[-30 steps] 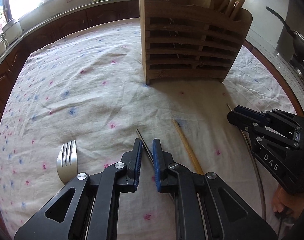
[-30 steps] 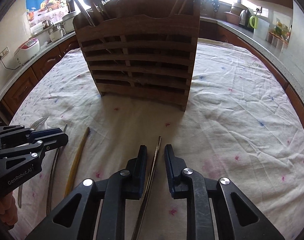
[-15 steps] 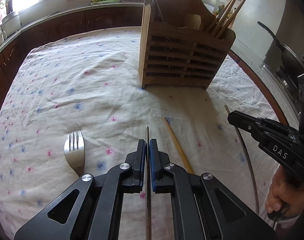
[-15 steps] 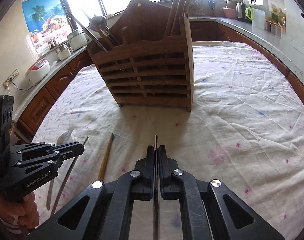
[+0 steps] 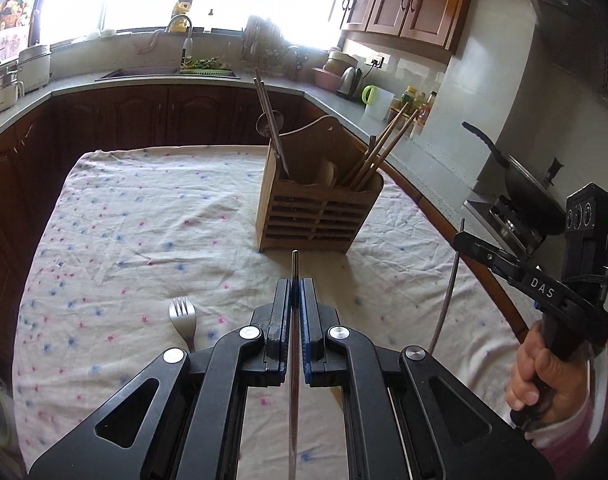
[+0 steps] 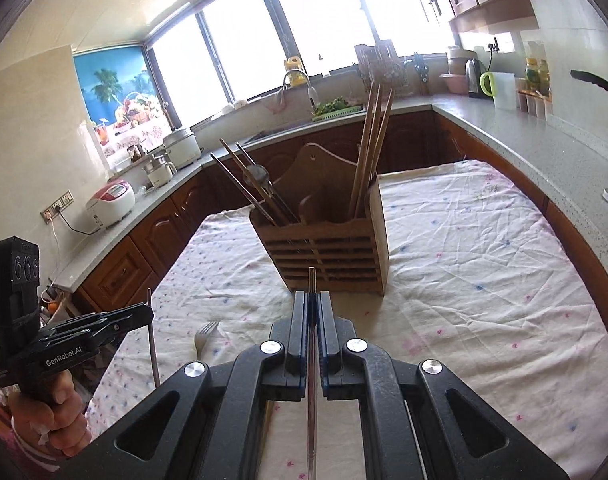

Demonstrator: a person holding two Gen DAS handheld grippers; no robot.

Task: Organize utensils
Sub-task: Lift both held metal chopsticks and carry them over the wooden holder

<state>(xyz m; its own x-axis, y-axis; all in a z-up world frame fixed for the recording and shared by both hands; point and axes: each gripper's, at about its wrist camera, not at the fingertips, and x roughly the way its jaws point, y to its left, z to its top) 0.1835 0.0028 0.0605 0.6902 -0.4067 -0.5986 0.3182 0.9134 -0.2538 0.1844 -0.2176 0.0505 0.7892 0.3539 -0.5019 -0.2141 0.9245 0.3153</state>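
Both grippers have risen off the cloth since a second ago. Left gripper (image 5: pixel 295 285) clamps a metal chopstick (image 5: pixel 294 344); right gripper (image 6: pixel 311 298) clamps another metal chopstick (image 6: pixel 311 360). Wooden utensil holder (image 5: pixel 315 216) stands at frame centre, nothing between. Fork (image 5: pixel 182 318) lies lower left on tablecloth (image 5: pixel 144 220). Only the left view shows the frying pan (image 5: pixel 523 184); only the right shows the rice cooker (image 6: pixel 111 204).

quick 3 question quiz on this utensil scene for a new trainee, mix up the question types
1. True or false: the left gripper is shut on a metal chopstick.
2. What lies on the tablecloth left of that gripper? A) fork B) ladle C) knife
3. Fill in: the right gripper grips a metal ____.

Key: 1 true; 2 A, the fork; 3 chopstick, its tip pointing toward the wooden holder.
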